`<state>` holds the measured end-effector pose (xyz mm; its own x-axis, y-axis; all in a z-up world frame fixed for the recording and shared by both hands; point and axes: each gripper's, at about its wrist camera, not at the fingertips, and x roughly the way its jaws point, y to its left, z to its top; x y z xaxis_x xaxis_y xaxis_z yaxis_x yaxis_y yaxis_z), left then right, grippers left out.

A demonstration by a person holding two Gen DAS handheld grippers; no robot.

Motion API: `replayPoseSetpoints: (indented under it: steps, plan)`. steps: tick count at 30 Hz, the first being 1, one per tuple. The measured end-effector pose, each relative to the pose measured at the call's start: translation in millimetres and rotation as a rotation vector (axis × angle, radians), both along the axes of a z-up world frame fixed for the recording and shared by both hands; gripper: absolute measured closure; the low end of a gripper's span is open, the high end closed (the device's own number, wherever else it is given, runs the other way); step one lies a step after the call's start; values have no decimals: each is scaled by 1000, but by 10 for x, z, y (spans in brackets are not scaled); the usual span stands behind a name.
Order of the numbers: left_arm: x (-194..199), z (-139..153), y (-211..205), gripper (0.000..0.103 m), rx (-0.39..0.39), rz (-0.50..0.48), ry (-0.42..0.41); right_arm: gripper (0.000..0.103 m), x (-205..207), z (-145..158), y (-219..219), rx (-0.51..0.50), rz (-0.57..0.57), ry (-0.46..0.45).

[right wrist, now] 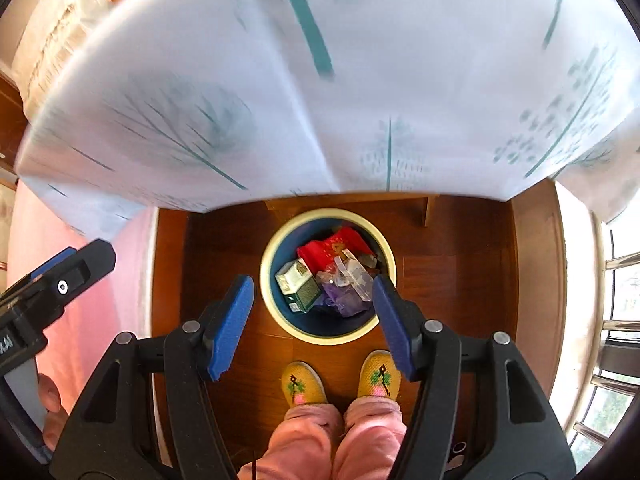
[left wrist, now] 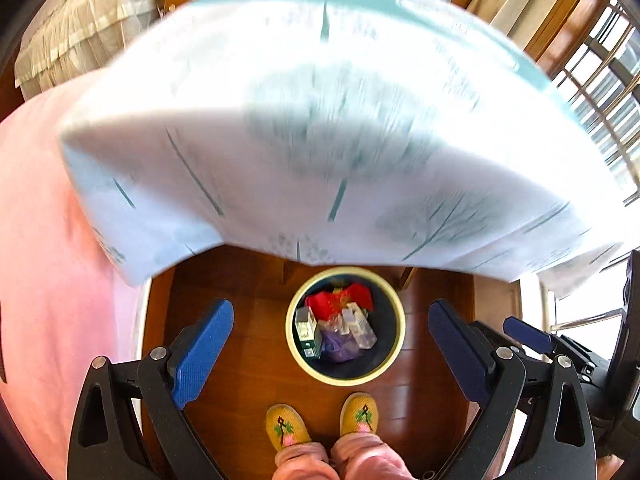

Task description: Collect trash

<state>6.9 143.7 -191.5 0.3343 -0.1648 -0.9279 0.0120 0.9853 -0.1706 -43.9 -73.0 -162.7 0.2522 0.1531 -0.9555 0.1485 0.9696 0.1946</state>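
Both grippers, left (left wrist: 330,334) and right (right wrist: 313,312), hang wide open and empty above the bin (left wrist: 394,354) on the floor by the counter (left wrist: 320,120); its trash (left wrist: 336,326), seemingly light cartons and crinkly wrappers, suits edge pinches.

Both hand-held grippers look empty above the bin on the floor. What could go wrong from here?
1. The table's white tree-print cloth hangs low just beyond the round cream-rimmed, dark-blue trash bin; a reach to the table could snag it.
2. The yellow embroidered slippers stand right beside the bin, so a step forward might tip it and spill the red wrapper.
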Motion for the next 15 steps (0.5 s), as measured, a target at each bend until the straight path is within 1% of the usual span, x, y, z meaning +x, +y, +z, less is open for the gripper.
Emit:
replayPoseSetpoints:
  steps: [7,15]
  plan:
    - [52,683,-8,4,5,-16,-57,44,16,689,-11,5,-17,-64]
    - [148,1365,-108,4,-1,-35,-82,44,95,1522,-120,-15,-30,-142]
